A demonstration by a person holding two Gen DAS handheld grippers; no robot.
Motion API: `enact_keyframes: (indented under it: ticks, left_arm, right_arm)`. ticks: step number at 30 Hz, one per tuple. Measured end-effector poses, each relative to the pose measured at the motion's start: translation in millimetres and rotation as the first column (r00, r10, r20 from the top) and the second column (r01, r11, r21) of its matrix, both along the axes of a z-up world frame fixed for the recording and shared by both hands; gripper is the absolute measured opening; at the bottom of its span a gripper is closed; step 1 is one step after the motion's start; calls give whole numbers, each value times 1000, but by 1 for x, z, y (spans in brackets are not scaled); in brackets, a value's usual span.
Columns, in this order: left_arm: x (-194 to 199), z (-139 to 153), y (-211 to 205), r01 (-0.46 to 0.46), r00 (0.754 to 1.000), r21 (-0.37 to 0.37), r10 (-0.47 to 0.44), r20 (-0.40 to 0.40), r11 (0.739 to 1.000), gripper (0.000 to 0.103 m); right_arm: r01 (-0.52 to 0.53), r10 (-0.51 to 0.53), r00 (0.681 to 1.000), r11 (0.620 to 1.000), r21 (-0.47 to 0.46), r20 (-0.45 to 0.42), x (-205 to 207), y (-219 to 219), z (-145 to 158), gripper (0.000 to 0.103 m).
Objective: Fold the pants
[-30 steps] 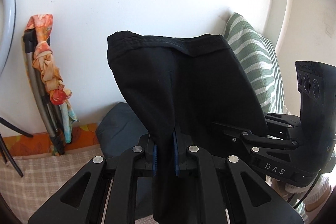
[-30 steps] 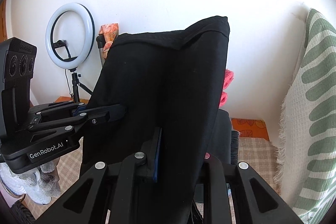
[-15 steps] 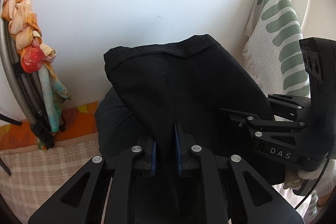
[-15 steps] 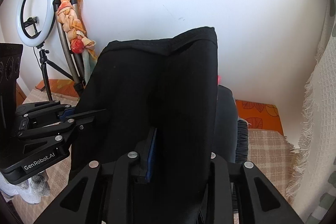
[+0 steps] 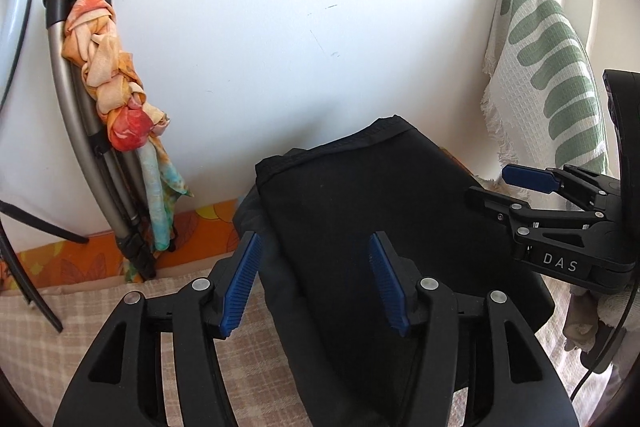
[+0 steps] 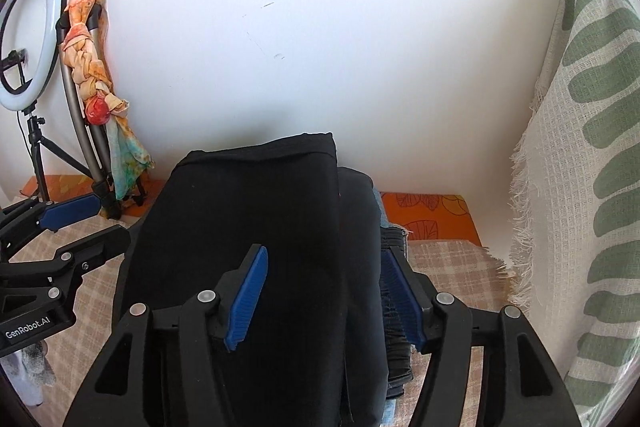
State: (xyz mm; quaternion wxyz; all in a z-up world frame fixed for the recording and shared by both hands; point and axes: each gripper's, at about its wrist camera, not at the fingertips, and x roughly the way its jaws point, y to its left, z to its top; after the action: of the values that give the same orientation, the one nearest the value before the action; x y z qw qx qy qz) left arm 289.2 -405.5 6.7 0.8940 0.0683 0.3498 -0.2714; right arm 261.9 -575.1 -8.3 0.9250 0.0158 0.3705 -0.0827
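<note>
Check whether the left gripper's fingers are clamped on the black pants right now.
Apart. The left wrist view shows the left gripper open wide, both blue pads clear of the folded black pants lying between them.

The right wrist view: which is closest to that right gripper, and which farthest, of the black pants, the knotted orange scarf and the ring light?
1. Black pants, directly between the open right gripper fingers.
2. Knotted orange scarf, against the wall at left.
3. Ring light, far left, beyond the scarf.
</note>
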Motion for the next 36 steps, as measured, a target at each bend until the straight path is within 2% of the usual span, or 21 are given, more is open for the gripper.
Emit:
enact_keyframes:
  ticks: [3, 6, 10, 12, 15, 19, 23, 30, 36]
  left_arm:
    - [-11, 10, 8, 6, 1000, -21, -5, 7, 1000, 64]
    - [-28, 19, 20, 12, 1000, -31, -11, 12, 999, 65]
    - [-51, 24, 43, 6, 1000, -49, -5, 15, 999, 72]
    - [-63, 24, 55, -3, 1000, -60, 3, 5, 998, 72]
    - [-82, 23, 73, -5, 1000, -81, 4, -14, 997, 72]
    - [-111, 19, 91, 4, 999, -70, -7, -38, 998, 73]
    - [-141, 18, 102, 15, 1000, -42, -16, -15, 999, 78]
    - [-188, 18, 121, 40, 999, -46, -39, 8, 998, 78]
    - [-215, 10, 140, 34, 999, -76, -35, -11, 997, 79]
  right_arm:
    - [4, -3, 1000, 1000, -1, 22, -19, 10, 8, 74]
    - [26, -26, 999, 1000, 6, 43, -40, 18, 15, 83]
    - [47, -47, 997, 999, -1, 65, -70, 34, 24, 86]
    - [61, -60, 995, 998, -12, 80, -87, 44, 26, 97]
    - [60, -59, 993, 998, -6, 106, -114, 59, 29, 103]
    - [68, -65, 992, 998, -17, 109, -145, 79, 31, 103]
    - [75, -70, 992, 996, -44, 101, -172, 98, 25, 103]
    - [76, -71, 993, 996, -48, 99, -211, 121, 22, 103]
    - [82, -78, 991, 996, -31, 108, -238, 137, 15, 103]
